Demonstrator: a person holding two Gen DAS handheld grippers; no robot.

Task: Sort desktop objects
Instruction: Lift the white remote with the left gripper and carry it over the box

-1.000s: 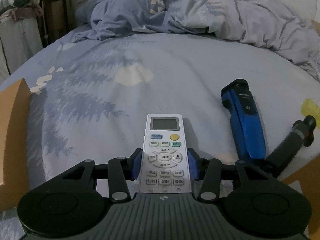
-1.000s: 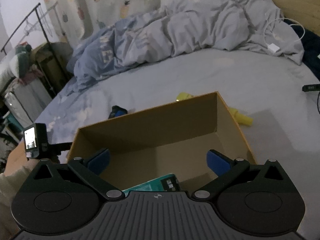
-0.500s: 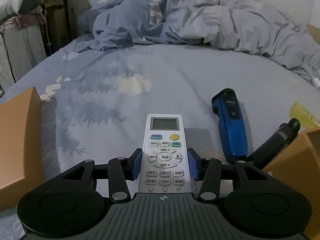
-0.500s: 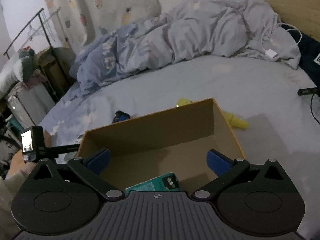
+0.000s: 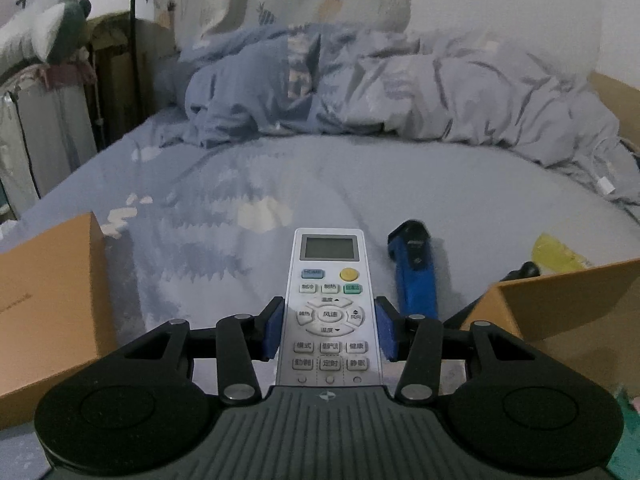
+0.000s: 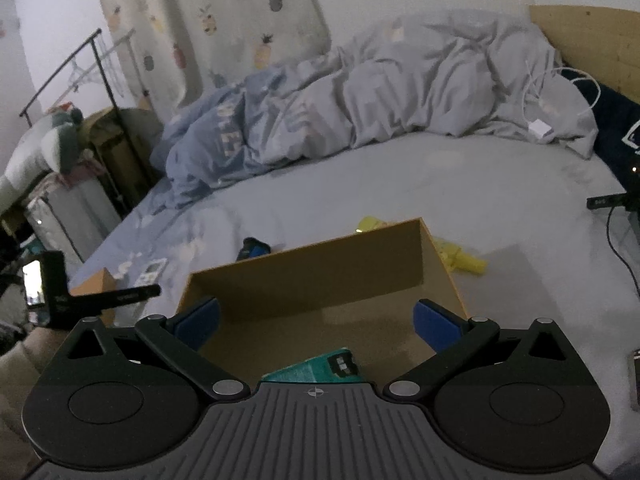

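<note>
Jaws of left gripper (image 5: 329,332) clamped on white remote (image 5: 329,304), blue pads (image 5: 273,330) pressed against both long edges around the round button cluster. Remote lifted clear of the bed sheet (image 5: 460,200), display end pointing away from the jaws, buttons facing up. Just right of the jaws, lying on the sheet: blue shaver (image 5: 414,270). Further right, behind a cardboard edge: yellow object (image 5: 558,250), partly hidden, identity unclear. Black rod-like item (image 5: 520,271) poking up beside it. Left of the jaws: orange cardboard box (image 5: 48,300). Right of the jaws: second cardboard box (image 5: 560,300), only corner and wall visible.

Jaws of right gripper (image 6: 317,320) spread wide, nothing between the pads. Hanging over the open cardboard box (image 6: 320,264). Near the gripper body inside that box: teal packet (image 6: 320,368). Beyond the far wall: shaver tip (image 6: 254,248) and yellow object (image 6: 460,258). Far left of these jaws: remote (image 6: 152,272), seen small and blurred ahead of the other gripper's black mount (image 6: 60,292). Rumpled duvet (image 6: 360,108) at the far end of the bed.
</note>
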